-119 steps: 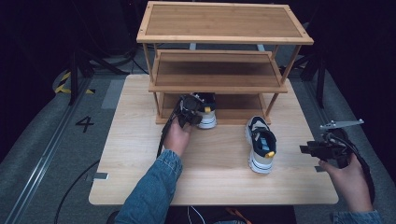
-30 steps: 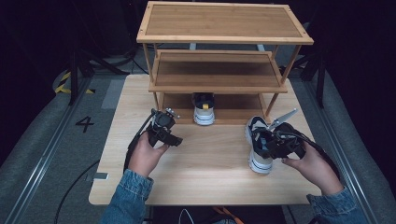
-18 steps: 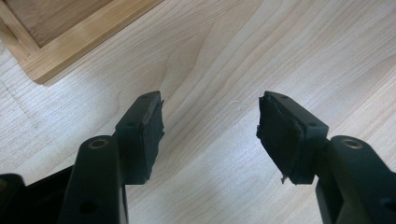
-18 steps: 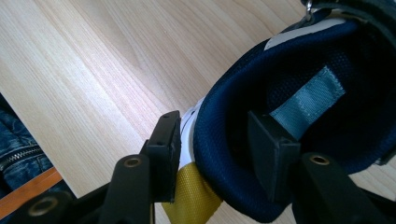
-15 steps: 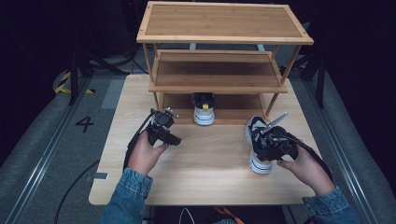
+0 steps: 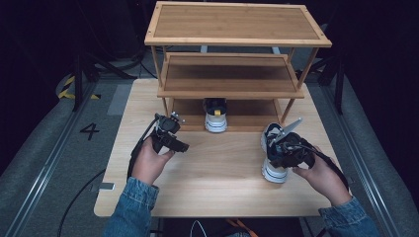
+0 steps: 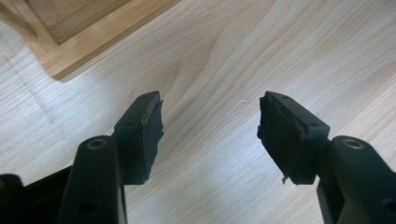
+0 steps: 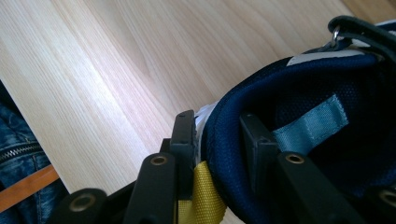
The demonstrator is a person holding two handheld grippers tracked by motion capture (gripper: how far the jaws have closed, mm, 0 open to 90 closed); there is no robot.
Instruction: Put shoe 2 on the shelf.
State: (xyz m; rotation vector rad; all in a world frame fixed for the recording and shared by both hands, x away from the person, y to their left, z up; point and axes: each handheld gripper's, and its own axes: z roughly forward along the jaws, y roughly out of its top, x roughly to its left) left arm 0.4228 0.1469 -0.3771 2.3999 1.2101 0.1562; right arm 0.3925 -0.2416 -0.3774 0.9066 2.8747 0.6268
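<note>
The right gripper (image 6: pixel 282 146) had just been closing its jaws on the padded heel collar of the shoe (image 6: pixel 274 157), one jaw inside the opening and one outside against the yellow pull tab (image 8: pixel 205 196). That shoe lay at the right of the table (image 6: pixel 222 173), near the rack (image 6: pixel 232 84). The left gripper (image 6: pixel 174 140) hovered with jaws apart and empty over bare wood at the left. A second shoe (image 6: pixel 216 114) sat on the rack's lowest shelf.

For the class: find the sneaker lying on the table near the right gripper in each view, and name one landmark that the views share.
High view: sneaker at lower right, under the right gripper.
Left gripper view: not in it.
Right gripper view: sneaker at right, its collar between the jaws.
Shared landmark: pale wooden table.
</note>
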